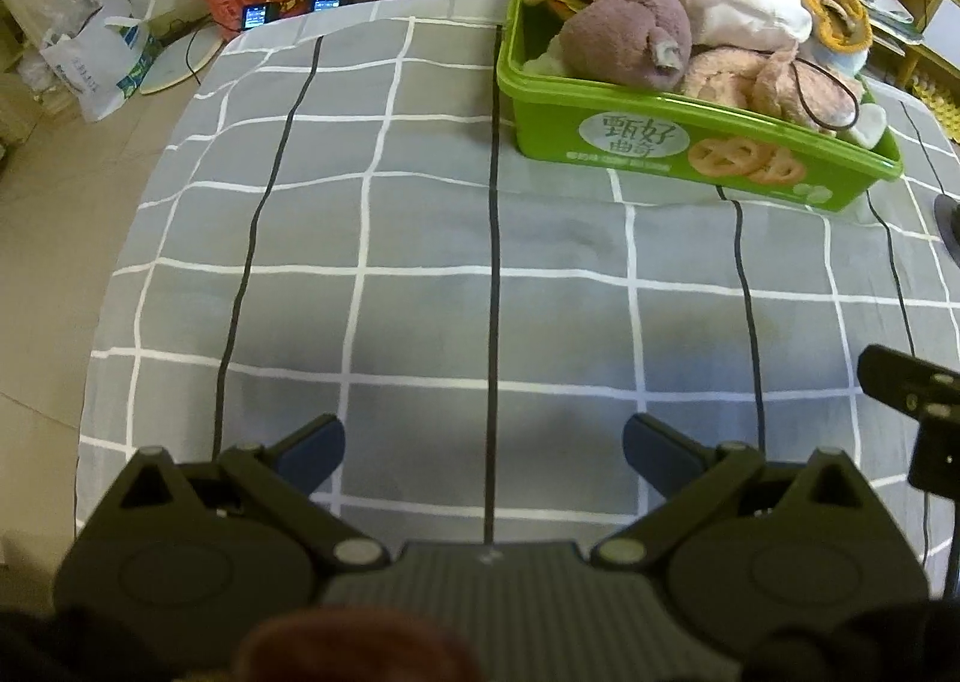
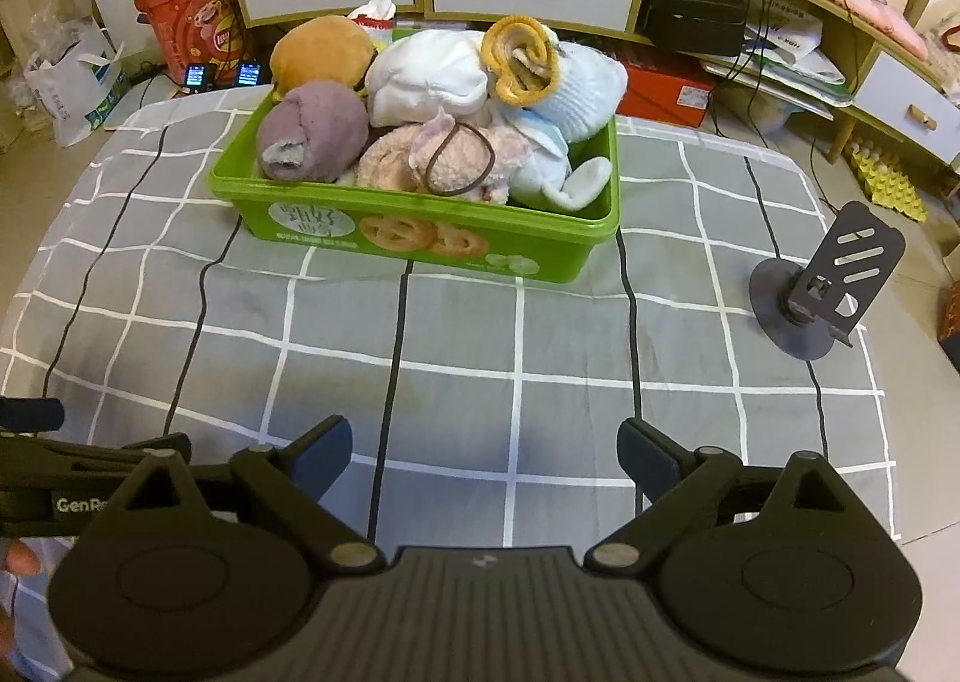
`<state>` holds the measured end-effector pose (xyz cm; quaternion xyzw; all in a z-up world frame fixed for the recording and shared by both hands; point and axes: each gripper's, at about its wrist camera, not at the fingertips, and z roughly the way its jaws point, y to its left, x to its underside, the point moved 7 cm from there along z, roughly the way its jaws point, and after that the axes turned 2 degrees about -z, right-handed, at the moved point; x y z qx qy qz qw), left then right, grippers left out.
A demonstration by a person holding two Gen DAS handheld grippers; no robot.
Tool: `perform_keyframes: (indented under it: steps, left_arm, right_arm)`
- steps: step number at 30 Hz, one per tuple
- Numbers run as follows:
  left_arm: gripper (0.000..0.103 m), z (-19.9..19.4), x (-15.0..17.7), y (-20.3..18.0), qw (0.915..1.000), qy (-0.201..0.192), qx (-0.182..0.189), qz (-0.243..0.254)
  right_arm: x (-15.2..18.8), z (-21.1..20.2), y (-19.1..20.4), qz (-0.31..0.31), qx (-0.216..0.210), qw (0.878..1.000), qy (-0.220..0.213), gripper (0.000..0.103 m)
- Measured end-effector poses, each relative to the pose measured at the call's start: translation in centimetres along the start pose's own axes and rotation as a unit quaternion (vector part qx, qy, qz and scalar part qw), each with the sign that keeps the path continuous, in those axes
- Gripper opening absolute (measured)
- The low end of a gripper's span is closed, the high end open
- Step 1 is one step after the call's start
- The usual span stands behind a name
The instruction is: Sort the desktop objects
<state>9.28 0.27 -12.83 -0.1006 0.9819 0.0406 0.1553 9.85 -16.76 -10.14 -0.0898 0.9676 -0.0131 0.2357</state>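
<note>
Bin (image 2: 420, 238): green plastic, cookie print on front wall; sits at far side of counter (image 2: 480, 382), long axis running across the view.
Contents: heaped with soft items, among them purple plush (image 2: 312, 133), white cloth bundle (image 2: 432, 76), yellow-rimmed roll (image 2: 521, 59); piled above rim.
Direction: ahead of right tool (image 2: 485, 445); ahead and to the right of left tool (image 1: 483, 445).
Nearer hand: right, judged.
Right tool: released, jaws spread wide, nothing between.
Left tool: released, empty.
Stand (image 2: 822, 286): dark, right of bin, well apart.
</note>
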Motion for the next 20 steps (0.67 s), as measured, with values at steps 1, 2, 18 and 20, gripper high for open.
perform_keyframes:
  steps: [1, 2, 18, 20]
  left_arm:
    - [0.102, -0.05, 0.01, -0.02, 1.0000, 0.000, 0.002, 0.001]
    - [0.102, -0.08, 0.02, -0.05, 1.0000, -0.001, 0.004, 0.001]
    - [0.102, -0.35, 0.10, -0.39, 0.9997, -0.008, 0.024, 0.005]
    - [0.102, -0.22, 0.20, -0.42, 0.9995, -0.008, 0.029, 0.004]
  right_arm:
    - [0.01, 0.02, 0.03, -0.001, 0.000, 1.000, 0.000, 0.096]
    - [0.01, 0.01, 0.04, -0.001, 0.001, 1.000, 0.000, 0.096]
    - [0.07, 0.09, 0.22, -0.003, 0.002, 1.000, 0.001, 0.096]
    - [0.18, 0.14, 0.20, -0.003, 0.003, 1.000, 0.002, 0.097]
